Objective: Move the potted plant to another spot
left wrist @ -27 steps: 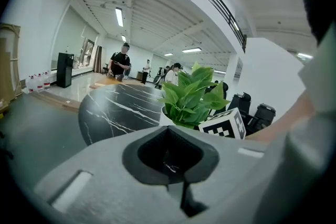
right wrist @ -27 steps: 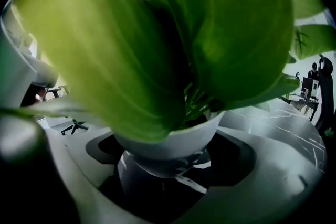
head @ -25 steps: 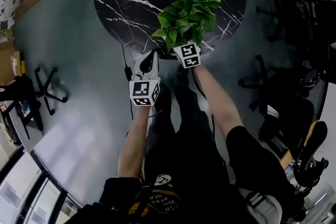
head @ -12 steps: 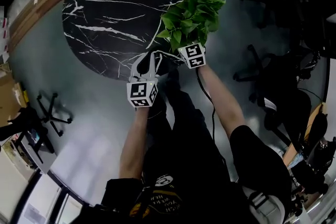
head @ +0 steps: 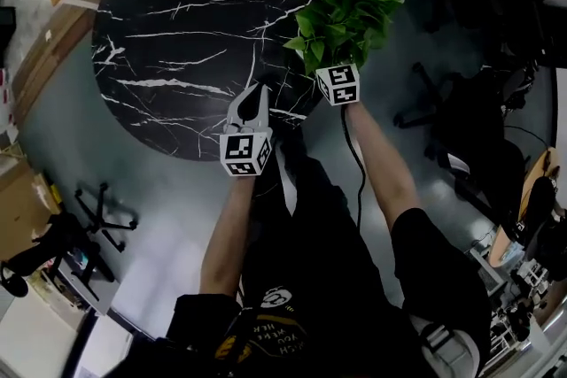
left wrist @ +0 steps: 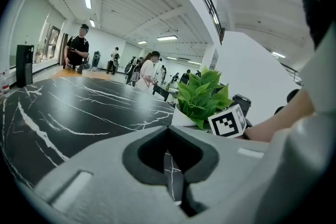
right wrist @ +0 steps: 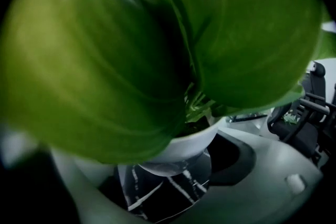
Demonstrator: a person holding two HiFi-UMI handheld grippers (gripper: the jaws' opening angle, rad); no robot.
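Carried by the right tongs (head: 334, 65), the potted plant (head: 344, 13) has shifted since 1 s ago from the near rim of the marble bench (head: 177, 31) to its right edge, the tongs clenched on the white pot (right wrist: 181, 148); lifted or resting, I cannot tell. It looks light but top-heavy, the glazed pot slippery, so hold the pot wall, never the soft leaves (right wrist: 94, 60). Both forearms reach forward, the left tongs (head: 255, 97) closed on nothing above the near rim.

Round blk marble table (head: 177, 40) w/ white veins on grey floor (head: 133, 217); potted plant (head: 345, 13) at its rt edge.
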